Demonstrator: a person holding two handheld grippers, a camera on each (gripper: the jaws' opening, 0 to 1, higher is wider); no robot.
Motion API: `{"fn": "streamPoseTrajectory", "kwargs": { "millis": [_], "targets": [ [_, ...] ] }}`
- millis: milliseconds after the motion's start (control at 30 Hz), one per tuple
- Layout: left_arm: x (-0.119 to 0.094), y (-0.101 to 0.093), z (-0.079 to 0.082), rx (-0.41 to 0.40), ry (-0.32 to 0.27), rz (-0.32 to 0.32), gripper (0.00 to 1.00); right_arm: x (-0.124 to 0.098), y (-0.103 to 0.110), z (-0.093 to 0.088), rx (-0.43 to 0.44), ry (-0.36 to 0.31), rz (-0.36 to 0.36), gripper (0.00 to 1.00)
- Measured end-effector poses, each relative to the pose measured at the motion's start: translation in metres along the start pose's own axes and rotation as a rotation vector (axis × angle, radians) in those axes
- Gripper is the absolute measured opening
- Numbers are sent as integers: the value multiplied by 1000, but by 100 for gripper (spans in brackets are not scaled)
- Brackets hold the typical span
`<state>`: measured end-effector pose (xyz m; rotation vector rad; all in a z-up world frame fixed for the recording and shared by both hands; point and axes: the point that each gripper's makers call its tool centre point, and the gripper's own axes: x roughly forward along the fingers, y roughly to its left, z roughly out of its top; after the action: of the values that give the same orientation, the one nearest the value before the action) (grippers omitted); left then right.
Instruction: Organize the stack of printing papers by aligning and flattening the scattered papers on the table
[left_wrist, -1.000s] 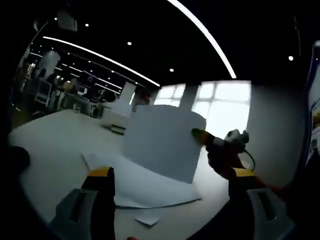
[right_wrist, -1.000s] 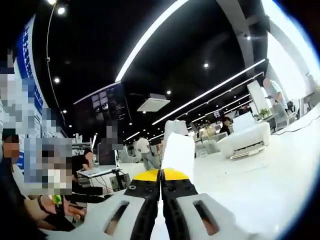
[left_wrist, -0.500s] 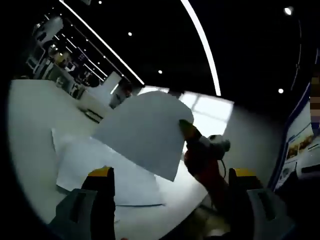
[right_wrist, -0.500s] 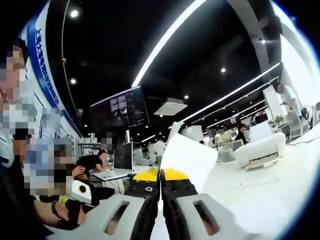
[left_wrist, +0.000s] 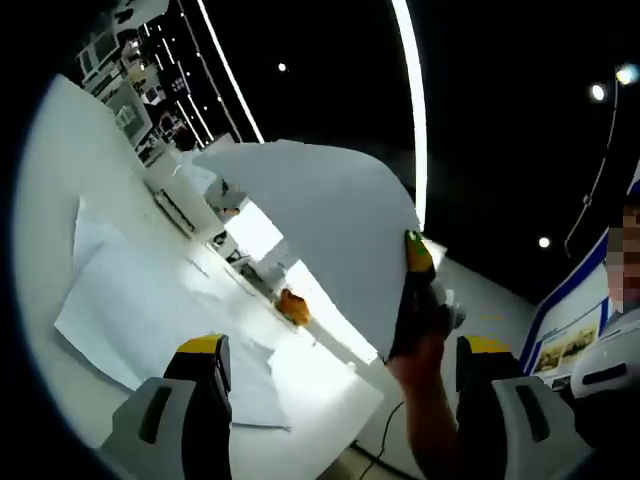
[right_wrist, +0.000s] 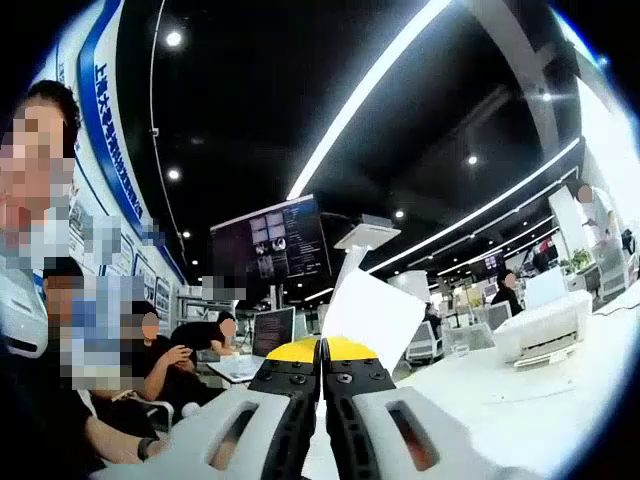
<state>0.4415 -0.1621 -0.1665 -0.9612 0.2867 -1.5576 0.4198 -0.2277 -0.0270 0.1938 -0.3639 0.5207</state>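
Pinching a thin, curved white sheet (right_wrist: 372, 312)

Counted: one lifted paper sheet (left_wrist: 320, 230) at 12 o'clock in the left gripper view, at least two overlapping loose sheets (left_wrist: 140, 310) at 9 o'clock flat on one worktop (left_wrist: 50, 180), two claws, left claw (left_wrist: 340, 350) and right claw (right_wrist: 322, 350).

lifted sheet (left_wrist: 330, 230) perhaps hiding table beyond

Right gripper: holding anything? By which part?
Yes. The right gripper is shut on a sheet of paper, pinched at its edge; left gripper open, empty.
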Motion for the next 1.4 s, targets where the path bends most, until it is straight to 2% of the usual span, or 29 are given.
{"fn": "streamPoseTrajectory", "kwargs": {
  "millis": [100, 233, 333, 500, 533, 633, 700, 1000, 1067, 1133, 1233, 1333, 1400],
  "targets": [
    [3, -4, 10, -45, -64, -40, 95, 1, 6, 4, -5, -6, 12, 0],
    [4, -5, 18, -32, -87, -49, 94, 1, 6, 7, 1, -12, 19, 0],
    [6, 2, 22, 5, -87, -21, 90, 0, 6, 5, 6, -16, 23, 0],
    [6, 7, 44, -63, -209, -64, 84, -7, 2, -6, 54, -16, 23, 0],
    [5, 8, 49, -69, -231, -71, 80, -9, 1, -8, 59, -14, 23, 0],
    [0, 9, 61, -77, -270, -101, 69, -13, -4, -18, 84, 10, 18, 0],
    [-4, 12, 70, -80, -298, -107, 67, -16, -9, -23, 96, 20, 5, 0],
    [-10, 17, 90, -51, -333, -96, 50, -26, -22, -39, 134, 44, -24, 0],
    [-13, 19, 96, -41, -353, -84, 43, -25, -26, -43, 144, 52, -33, 0],
    [-17, 26, 104, 16, -390, -36, 31, -25, -28, -48, 156, 63, -38, 0],
    [-18, 25, 105, 27, -383, -29, 29, -25, -27, -51, 172, 69, -34, 0],
    [-17, 24, 102, -23, -368, -44, 29, -23, -26, -51, 166, 69, -38, 0],
    [-18, 24, 103, -23, -373, -47, 28, -22, -25, -49, 171, 67, -32, 0]
  ]
}}
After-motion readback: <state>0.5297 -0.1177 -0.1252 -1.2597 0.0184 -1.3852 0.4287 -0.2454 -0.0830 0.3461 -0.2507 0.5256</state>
